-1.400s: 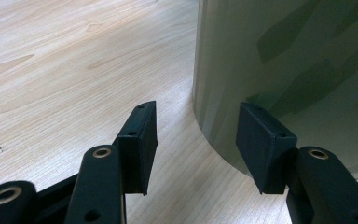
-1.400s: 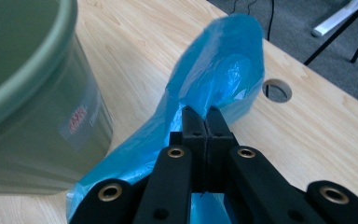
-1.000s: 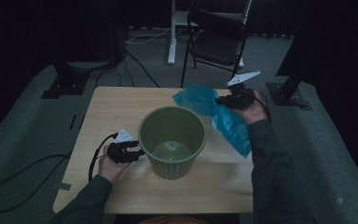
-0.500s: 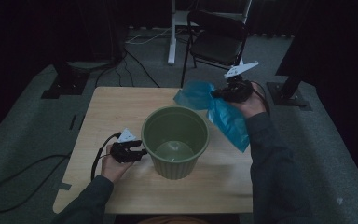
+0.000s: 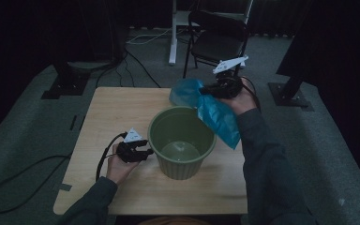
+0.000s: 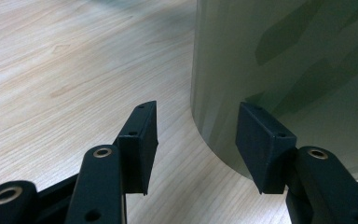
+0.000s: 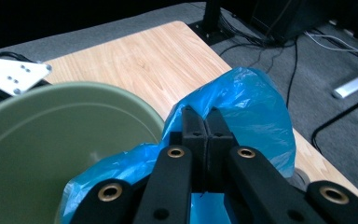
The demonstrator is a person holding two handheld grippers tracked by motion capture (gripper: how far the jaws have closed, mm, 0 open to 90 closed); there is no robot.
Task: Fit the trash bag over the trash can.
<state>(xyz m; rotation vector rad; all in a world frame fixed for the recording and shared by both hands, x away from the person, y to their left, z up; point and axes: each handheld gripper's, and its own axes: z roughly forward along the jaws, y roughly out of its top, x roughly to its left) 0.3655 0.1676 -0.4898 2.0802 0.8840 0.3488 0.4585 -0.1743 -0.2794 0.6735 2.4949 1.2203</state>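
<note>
The crinkled blue plastic bag [image 5: 215, 112] hung from the right gripper [image 5: 214, 89], whose two black jaws were pressed together on a fold of the film; in the right gripper view the bag [image 7: 256, 116] bulged out past the jaw tips and spilled back beneath them on both sides. Below and just in front of that gripper, the bag draped against the far-right part of the rim of the round olive-green plastic bin [image 5: 182, 140], the rest of it trailing down outside the bin along the person's right forearm. In the right gripper view the bin's open mouth [image 7: 51, 149] lay to the left of the closed jaws.

The left gripper [image 5: 143, 152] sat low on the light wooden table [image 5: 117, 108], its jaws spread apart and gripping nothing. In the left gripper view the bin's ribbed green wall [image 6: 284, 70] rose just ahead of the jaws, before the right-hand jaw, while bare tabletop [image 6: 65, 60] stretched ahead of the left-hand one.

Beyond the right gripper, off the table's far edge, stood a black folding chair [image 5: 218, 40] on grey carpet.
</note>
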